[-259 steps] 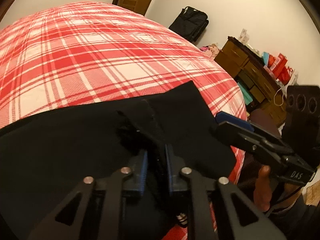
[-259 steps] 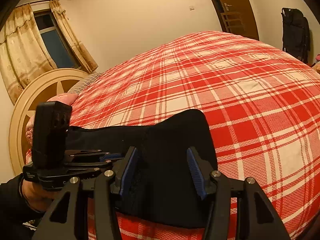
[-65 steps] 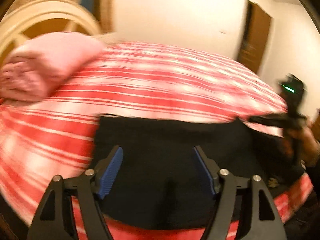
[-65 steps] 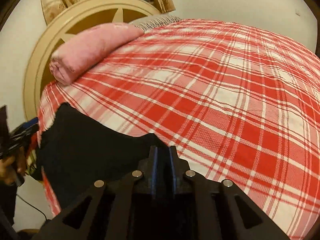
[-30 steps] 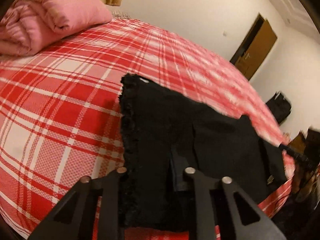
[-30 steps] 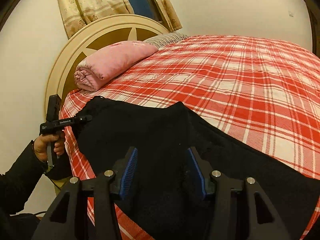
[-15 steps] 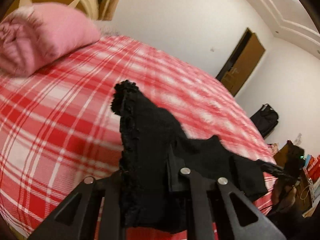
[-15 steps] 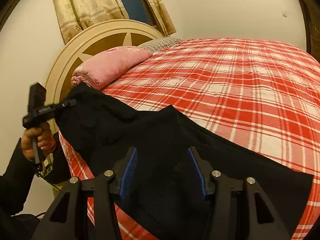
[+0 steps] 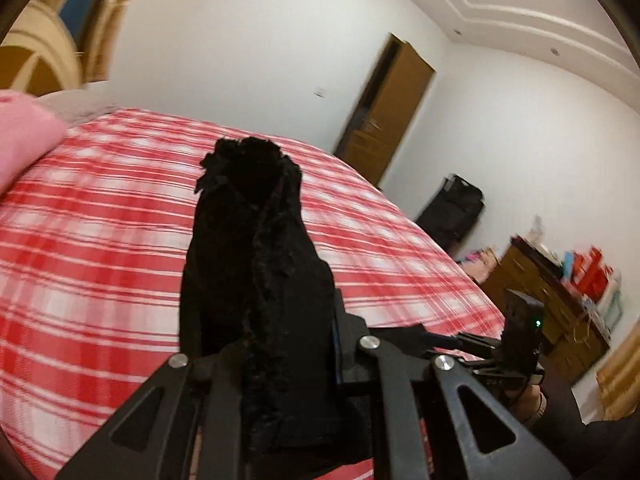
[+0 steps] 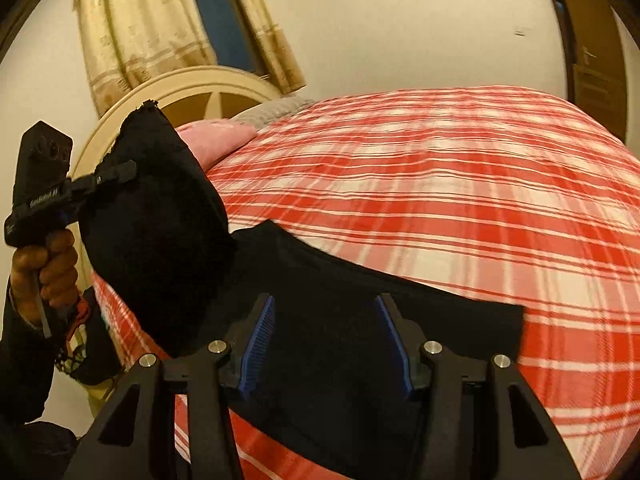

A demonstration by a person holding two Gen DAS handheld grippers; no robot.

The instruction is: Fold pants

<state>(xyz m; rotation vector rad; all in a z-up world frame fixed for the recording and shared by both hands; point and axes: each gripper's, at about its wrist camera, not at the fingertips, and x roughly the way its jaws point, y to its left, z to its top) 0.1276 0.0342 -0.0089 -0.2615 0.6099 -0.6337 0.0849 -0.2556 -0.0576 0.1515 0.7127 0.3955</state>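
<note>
At 6 o'clock in the left wrist view, the left hand-held gripper (image 9: 276, 364) is clamped on the frayed end of the black pants (image 9: 256, 264), cloth standing up between its closed fingers. Right hand-held gripper (image 10: 326, 338) sits wide open, holding nothing, blue pads (image 10: 260, 340) hovering over the flat part of the pants (image 10: 360, 320) on the near edge of the bed (image 10: 460, 200).

Step in hand, my read: carry the lifted end over onto the flat part.
- Keep the grip firm; fabric looks thick and limp, so it will sag and may drag the lower layer.
- Carry toward 3 o'clock in the right view, land edge on edge, then release.
- Right gripper could pin the flat layer first so it doesn't slide off the bed.

View differences:
- Right view shows the raised flap whole, the left gripper (image 10: 116, 174) biting it at 9 o'clock, plus the headboard (image 10: 192, 92) and pillow (image 10: 220, 140) beyond.
- Left view hides the flat layer behind the bunched cloth, but shows the right gripper (image 9: 444, 340) at 4 o'clock and a dresser (image 9: 552, 292) further back.
</note>
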